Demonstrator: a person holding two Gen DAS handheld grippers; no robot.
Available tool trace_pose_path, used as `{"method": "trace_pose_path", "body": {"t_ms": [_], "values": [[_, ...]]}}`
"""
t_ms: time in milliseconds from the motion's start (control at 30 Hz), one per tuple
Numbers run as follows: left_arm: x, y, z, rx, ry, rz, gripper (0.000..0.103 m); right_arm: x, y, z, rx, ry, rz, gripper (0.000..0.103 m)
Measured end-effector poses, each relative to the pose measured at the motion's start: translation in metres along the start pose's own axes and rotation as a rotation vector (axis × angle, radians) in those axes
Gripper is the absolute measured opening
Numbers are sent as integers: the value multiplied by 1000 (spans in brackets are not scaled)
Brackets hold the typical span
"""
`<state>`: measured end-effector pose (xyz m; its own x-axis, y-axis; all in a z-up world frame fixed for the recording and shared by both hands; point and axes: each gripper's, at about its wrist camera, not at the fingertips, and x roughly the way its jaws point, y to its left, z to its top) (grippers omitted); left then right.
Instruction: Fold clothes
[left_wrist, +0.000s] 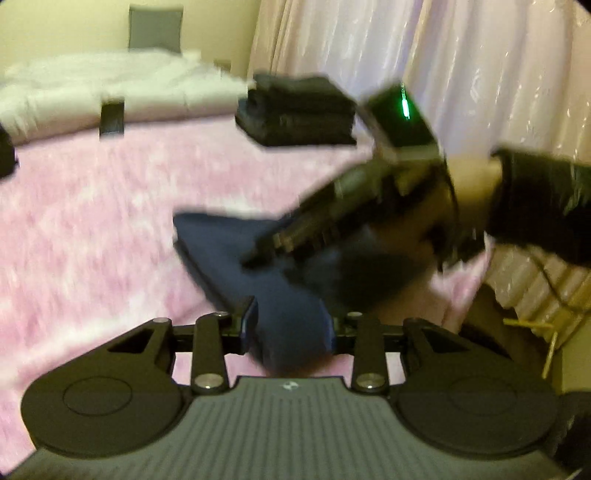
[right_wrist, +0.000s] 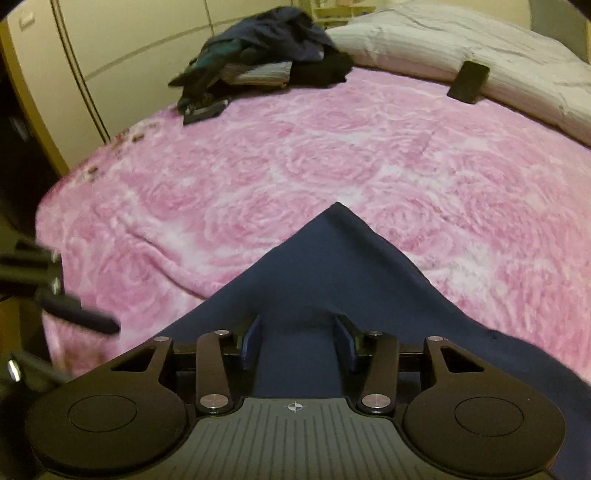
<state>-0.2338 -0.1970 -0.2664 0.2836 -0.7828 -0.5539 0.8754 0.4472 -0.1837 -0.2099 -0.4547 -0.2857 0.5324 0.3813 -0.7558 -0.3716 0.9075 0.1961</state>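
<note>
Pink rose-patterned blanket (right_wrist: 332, 147) covered the bed and served as the work surface. Navy garment (right_wrist: 325, 266), partly folded, lay near the bed's front edge. Left gripper (left_wrist: 290, 326) was clamped on a fold of it. Right gripper (right_wrist: 299, 345) straddled the cloth, jaws partly apart; whether its pads pressed could not be told. Stack of folded dark clothes (left_wrist: 299, 112) sat near the curtain-side edge, judged finished. Heap of unfolded clothes (right_wrist: 266, 51) remained at the far corner beside the pillow (right_wrist: 461, 37). Judgement: task roughly midway; current garment unfinished, heap left.
</note>
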Motion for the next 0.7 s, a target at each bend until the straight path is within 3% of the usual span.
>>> {"method": "trace_pose_path", "body": {"t_ms": [133, 233, 333, 433, 533, 633, 700], "values": [[31, 3, 9, -32, 37, -49, 29, -27, -23, -20, 120, -72, 0, 47], [48, 4, -2, -47, 82, -49, 28, -60, -45, -51, 161, -119, -67, 47], [48, 4, -7, -63, 89, -42, 29, -94, -79, -91, 293, -168, -122, 46], [50, 3, -5, -61, 98, -32, 29, -123, -104, -119, 385, -202, -241, 47], [51, -2, 1, -44, 114, -14, 29, -144, -98, -131, 425, -236, -375, 47], [50, -4, 15, -31, 111, -4, 27, -159, -71, -142, 410, -330, -312, 47], [55, -2, 25, -27, 105, -5, 27, -158, -56, -149, 413, -347, -278, 47]]}}
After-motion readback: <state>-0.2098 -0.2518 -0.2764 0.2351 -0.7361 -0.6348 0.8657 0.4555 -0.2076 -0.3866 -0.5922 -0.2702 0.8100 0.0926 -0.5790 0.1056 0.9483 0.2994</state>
